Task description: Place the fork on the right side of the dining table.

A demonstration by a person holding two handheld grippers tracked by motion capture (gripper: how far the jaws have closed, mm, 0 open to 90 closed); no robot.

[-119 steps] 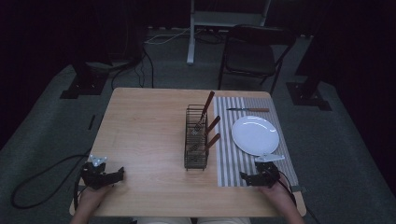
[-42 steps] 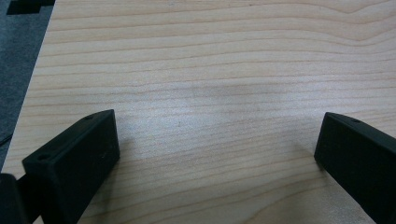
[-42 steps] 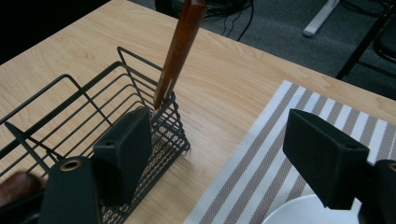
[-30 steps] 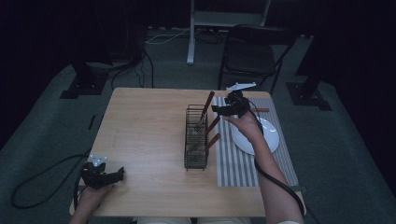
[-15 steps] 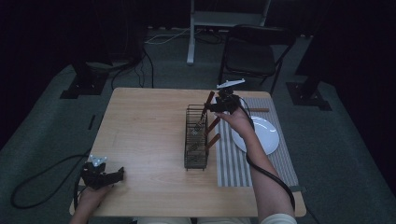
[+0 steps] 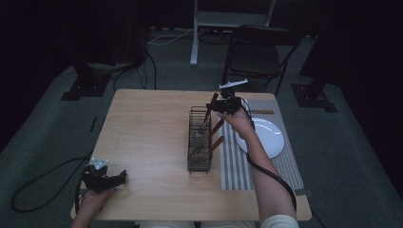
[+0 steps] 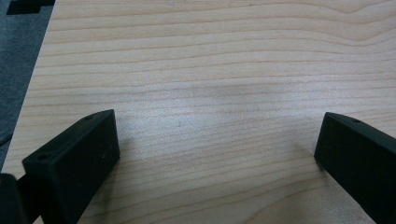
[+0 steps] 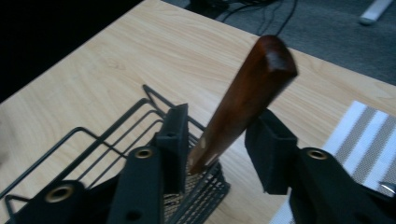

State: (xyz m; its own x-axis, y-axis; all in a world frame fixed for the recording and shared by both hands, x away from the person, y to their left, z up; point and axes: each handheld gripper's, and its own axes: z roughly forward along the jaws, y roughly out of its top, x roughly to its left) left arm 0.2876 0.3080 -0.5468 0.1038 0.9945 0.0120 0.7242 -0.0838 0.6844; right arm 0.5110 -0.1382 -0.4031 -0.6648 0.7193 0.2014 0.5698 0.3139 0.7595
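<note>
A: Handle (image 8: 243, 105) first. Where is it?

B: It is brown wood. It sticks up out of the far end of the wire rack (image 6: 199, 142). It leans, with its top toward the striped mat (image 6: 233, 166). The metal end is down inside the rack, so what kind of tool it is I cannot tell.

A: Which hand is closer?

B: The right one. The right claw (image 8: 217, 135) is right at the handle. The left claw (image 7: 215, 154) is well apart, on the near left part of the table (image 6: 142, 123).

A: How does the handle lie from the right claw?

B: It runs up between the 2 jaws, long way up and away from the claw.

A: Is the claw holding it?

B: Not yet, I think. The jaws have just been closing, with the handle between them. The left jaw looks like it touches the handle low down. There is a gap at the other jaw.

A: And the left claw?

B: Its jaws stand wide apart over bare wood. It holds nothing.

A: Anything else?

B: 2 more brown handles (image 6: 216, 135) stick out of the rack. A white plate (image 6: 268, 137) sits on the mat.
</note>
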